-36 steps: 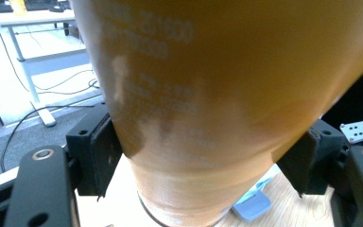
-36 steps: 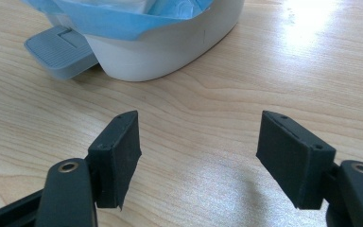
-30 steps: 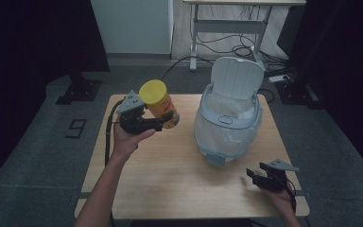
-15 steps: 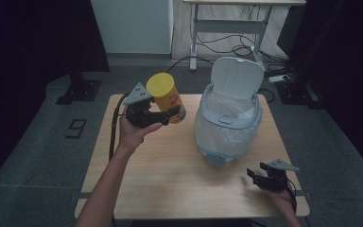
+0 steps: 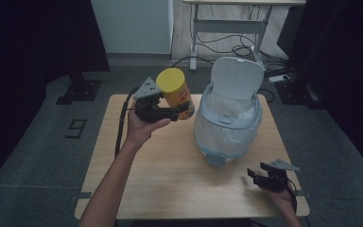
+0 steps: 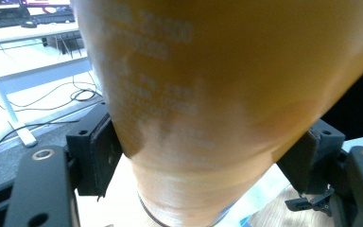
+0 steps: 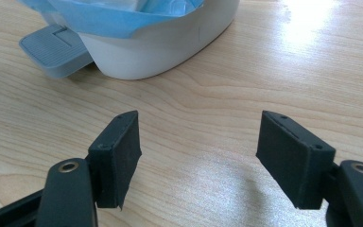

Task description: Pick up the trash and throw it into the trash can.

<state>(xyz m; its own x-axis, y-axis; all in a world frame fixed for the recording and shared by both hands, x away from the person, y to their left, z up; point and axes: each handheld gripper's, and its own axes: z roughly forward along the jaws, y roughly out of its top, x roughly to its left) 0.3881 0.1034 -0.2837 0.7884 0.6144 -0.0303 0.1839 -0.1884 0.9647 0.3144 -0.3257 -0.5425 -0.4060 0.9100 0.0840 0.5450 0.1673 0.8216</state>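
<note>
- One wooden table (image 5: 170, 189) carries the work; two hand-held grippers and one bin are at it, and one canister is held above it.
- The left gripper (image 5: 182, 112) is clamped on one yellow-lidded canister (image 5: 175, 92); in the left gripper view both black pads press against the orange canister (image 6: 227, 94) from either side.
- That canister is held in the air, tilted, above the table's far-left part and just beside the rim of the bin.
- One white pedal bin (image 5: 227, 125) stands toward the far-right part of the table, its single lid (image 5: 236, 78) raised upright and one blue liner bag (image 5: 217, 137) folded over its rim.
- In the right gripper view the bin's one grey foot pedal (image 7: 54, 47) points toward the near edge, beside the white base (image 7: 160, 47).
- The right gripper (image 5: 254, 176) sits low at the near-right corner of the table; its jaws stand wide apart with nothing between them, bare wood (image 7: 194, 142) showing in the gap.
- One forearm (image 5: 108, 189) comes in from the near edge on the left.
</note>
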